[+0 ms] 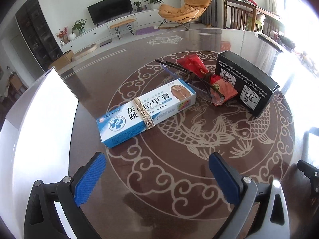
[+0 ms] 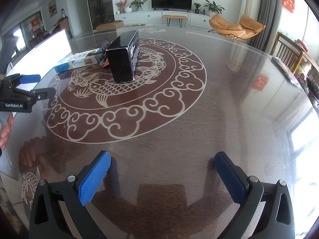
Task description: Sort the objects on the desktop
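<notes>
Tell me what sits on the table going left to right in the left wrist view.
white box → blue and white cream carton → red packet tied with dark twigs → black box.

Brown glass-topped table point(image 1: 169, 179), fish motif; on it: blue-white carton point(image 1: 146, 112), red packet point(image 1: 201, 73), black box point(image 1: 245, 83).

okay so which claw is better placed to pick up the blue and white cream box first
Left, probably. The left claw is open and faces the blue and white cream box just ahead of it. The right claw, also open, sits farther off, with the black box partly in its way.
</notes>
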